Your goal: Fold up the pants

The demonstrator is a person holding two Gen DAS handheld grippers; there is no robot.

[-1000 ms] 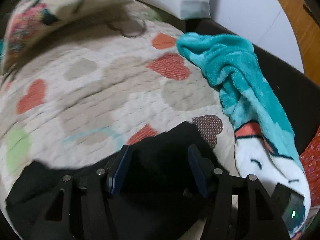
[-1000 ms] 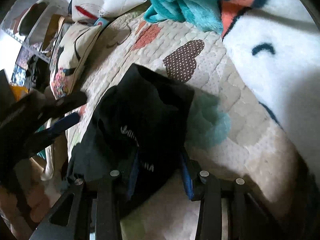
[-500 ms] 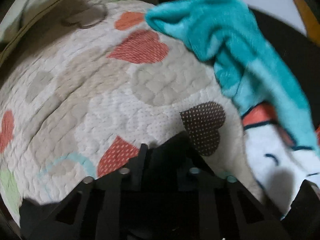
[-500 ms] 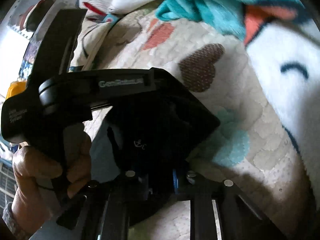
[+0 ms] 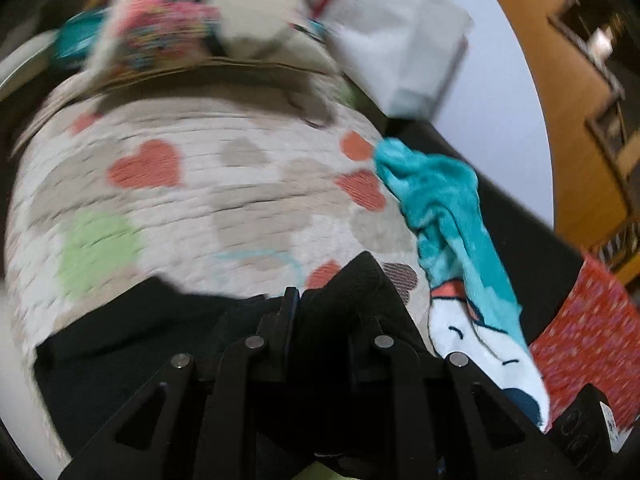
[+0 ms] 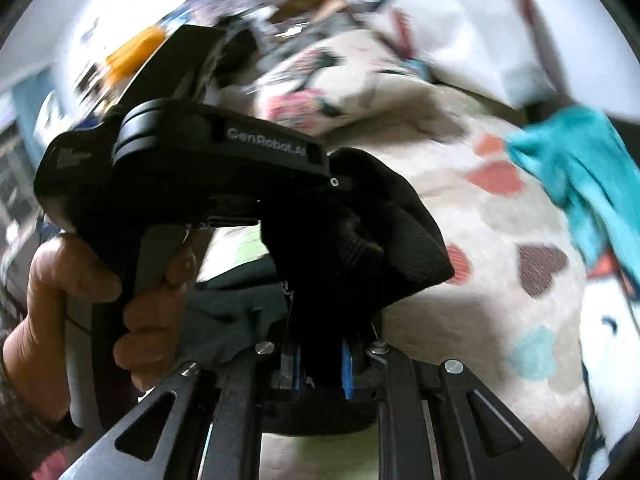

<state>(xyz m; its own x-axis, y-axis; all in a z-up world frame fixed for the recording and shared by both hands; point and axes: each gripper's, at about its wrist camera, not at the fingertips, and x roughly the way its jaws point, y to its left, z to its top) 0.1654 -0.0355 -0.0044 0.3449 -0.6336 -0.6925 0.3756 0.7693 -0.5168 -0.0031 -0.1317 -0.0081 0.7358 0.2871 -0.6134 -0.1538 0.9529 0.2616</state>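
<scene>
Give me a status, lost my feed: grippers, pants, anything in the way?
Left gripper shut on black pants. Right gripper shut on them too, fabric bunched. Teal blanket beside, not blocking.

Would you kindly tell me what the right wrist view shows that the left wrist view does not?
Only the right wrist view shows the person's hand gripping the left claw's handle, plus the right claw shut on the black pants.

Only the left wrist view shows a red patterned cloth.

Both show the pants, heart quilt and teal blanket.
</scene>
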